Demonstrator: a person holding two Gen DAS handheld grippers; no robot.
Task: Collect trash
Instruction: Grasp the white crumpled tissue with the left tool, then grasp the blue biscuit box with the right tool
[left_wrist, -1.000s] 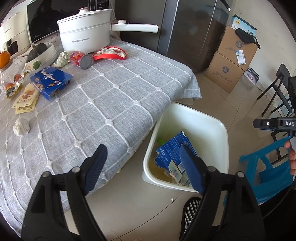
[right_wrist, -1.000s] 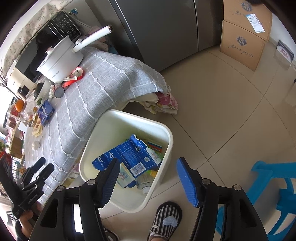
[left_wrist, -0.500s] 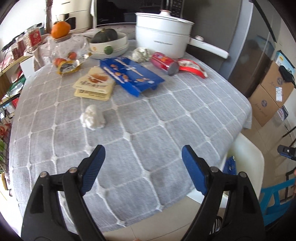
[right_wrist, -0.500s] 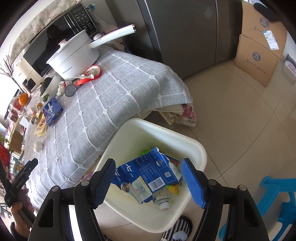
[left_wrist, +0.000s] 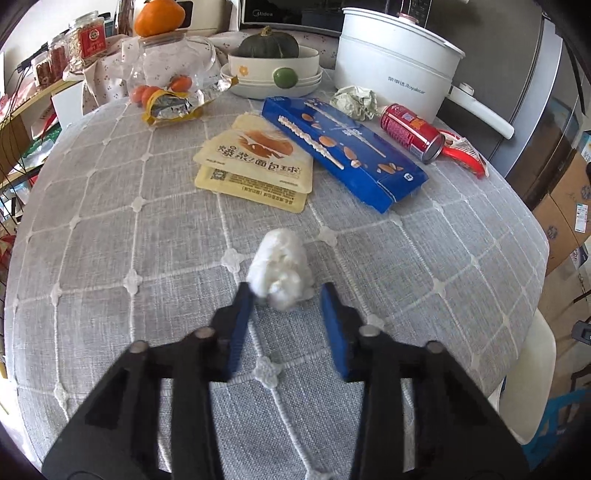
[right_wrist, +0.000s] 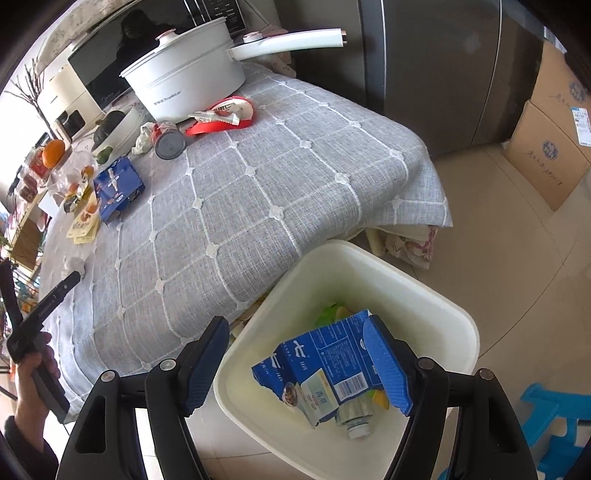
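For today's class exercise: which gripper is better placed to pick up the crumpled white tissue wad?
Left. The left gripper brackets the crumpled white tissue wad; the right gripper hangs open over the white bin.

We read "Midea" on the microwave (left_wrist: 284, 14) behind the table; "Royalstar" on the white electric pot (left_wrist: 399, 62) (preceded by Chinese characters); large Chinese lettering on the yellow snack packet (left_wrist: 258, 155).

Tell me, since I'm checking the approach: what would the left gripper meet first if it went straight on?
The left gripper would probably meet the tissue wad first. It lies on the tablecloth right at the open gripper's tips; whether they already touch is unclear.
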